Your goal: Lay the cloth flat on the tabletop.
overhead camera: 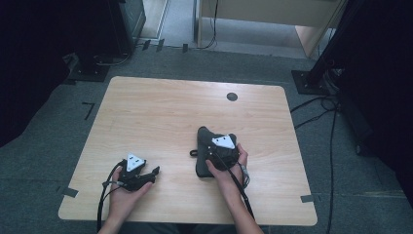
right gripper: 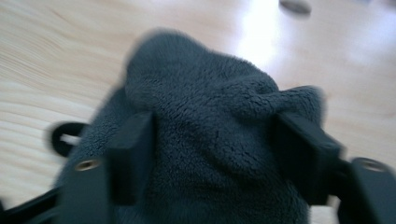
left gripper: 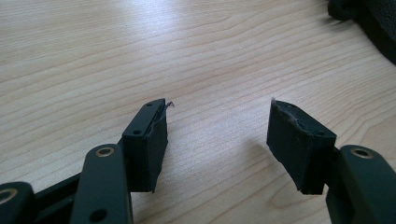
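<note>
Fuzzy dark grey fleece cloth (right gripper: 205, 140) bunched between right claw (right gripper: 212, 154), pale woodgrain table (overhead camera: 160, 112)

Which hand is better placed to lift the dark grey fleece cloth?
Right. The right tool has its jaws spread around the dark grey fleece cloth, pressing into it. The left tool is open over bare light wooden table.

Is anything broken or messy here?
A little. The left gripper has frayed pads with bits peeling at the tips. The dark fleece cloth lies bunched up between the right gripper's jaws.
</note>
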A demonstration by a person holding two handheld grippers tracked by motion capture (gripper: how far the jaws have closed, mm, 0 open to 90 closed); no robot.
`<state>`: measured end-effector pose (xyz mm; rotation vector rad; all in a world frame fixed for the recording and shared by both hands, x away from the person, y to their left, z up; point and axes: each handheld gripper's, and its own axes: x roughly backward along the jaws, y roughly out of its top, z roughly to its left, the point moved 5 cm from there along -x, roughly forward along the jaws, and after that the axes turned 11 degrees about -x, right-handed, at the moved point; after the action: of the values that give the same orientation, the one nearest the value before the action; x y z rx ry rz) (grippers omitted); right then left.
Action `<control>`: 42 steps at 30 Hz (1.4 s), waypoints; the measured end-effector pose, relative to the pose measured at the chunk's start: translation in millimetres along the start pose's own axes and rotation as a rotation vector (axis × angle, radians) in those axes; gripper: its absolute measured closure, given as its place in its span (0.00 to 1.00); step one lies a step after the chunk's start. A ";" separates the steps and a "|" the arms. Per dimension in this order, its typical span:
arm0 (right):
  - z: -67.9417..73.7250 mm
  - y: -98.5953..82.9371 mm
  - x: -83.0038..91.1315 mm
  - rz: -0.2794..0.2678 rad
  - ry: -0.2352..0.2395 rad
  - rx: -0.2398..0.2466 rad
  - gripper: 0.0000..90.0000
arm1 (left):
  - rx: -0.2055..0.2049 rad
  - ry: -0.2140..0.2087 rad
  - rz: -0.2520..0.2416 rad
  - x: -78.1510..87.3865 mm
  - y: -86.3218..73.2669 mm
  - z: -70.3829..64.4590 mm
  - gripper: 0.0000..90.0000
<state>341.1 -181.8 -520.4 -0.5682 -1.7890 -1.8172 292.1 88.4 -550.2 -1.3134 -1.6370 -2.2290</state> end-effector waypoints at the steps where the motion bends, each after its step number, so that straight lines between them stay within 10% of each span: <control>1: 1.1 0.0 -0.8 -0.012 0.015 0.006 0.63 | 0.000 -0.001 0.000 0.0 0.0 0.0 0.43; 5: 8.4 6.5 8.7 -0.035 0.052 0.017 0.87 | 0.004 -0.001 -0.005 -0.3 0.4 0.0 0.43; 10: 45.4 28.0 58.1 -0.120 0.422 0.000 0.86 | 0.011 -0.010 -0.008 0.2 0.3 1.0 0.43; 12: 49.1 37.0 74.4 -0.151 0.483 -0.032 0.82 | 0.021 -0.011 -0.013 0.5 0.3 1.3 0.43; 14: 36.8 44.5 72.2 -0.154 0.378 -0.092 0.62 | 0.025 -0.012 -0.016 0.9 0.2 1.4 0.43; 16: 11.4 44.0 53.4 -0.137 0.125 -0.087 0.61 | 0.021 -0.011 -0.015 0.8 0.1 1.5 0.43; 17: -0.8 41.7 46.3 -0.108 0.074 -0.117 0.57 | 0.022 -0.011 -0.016 1.0 0.1 1.4 0.43; 21: -18.8 36.8 48.6 -0.147 0.079 -0.113 0.54 | 0.020 -0.010 -0.017 0.3 0.4 1.4 0.43; 28: 7.5 10.4 43.9 -0.078 0.305 0.017 0.39 | 0.010 -0.011 -0.017 0.7 0.5 0.5 0.44; 35: 8.4 -11.1 32.9 0.010 0.231 0.036 0.37 | 0.008 -0.009 -0.021 0.9 0.7 -0.2 0.44; 38: 3.6 -25.1 20.2 0.082 0.155 0.068 0.60 | 0.003 -0.003 -0.022 1.4 0.7 -0.3 0.45; 42: 1.0 -26.8 22.0 0.088 0.241 0.018 0.81 | -0.034 0.011 -0.030 2.1 1.8 -4.5 0.47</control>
<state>307.1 -182.8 -527.4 -0.3962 -1.5926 -1.7284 289.0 84.8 -547.8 -1.2908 -1.6328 -2.2869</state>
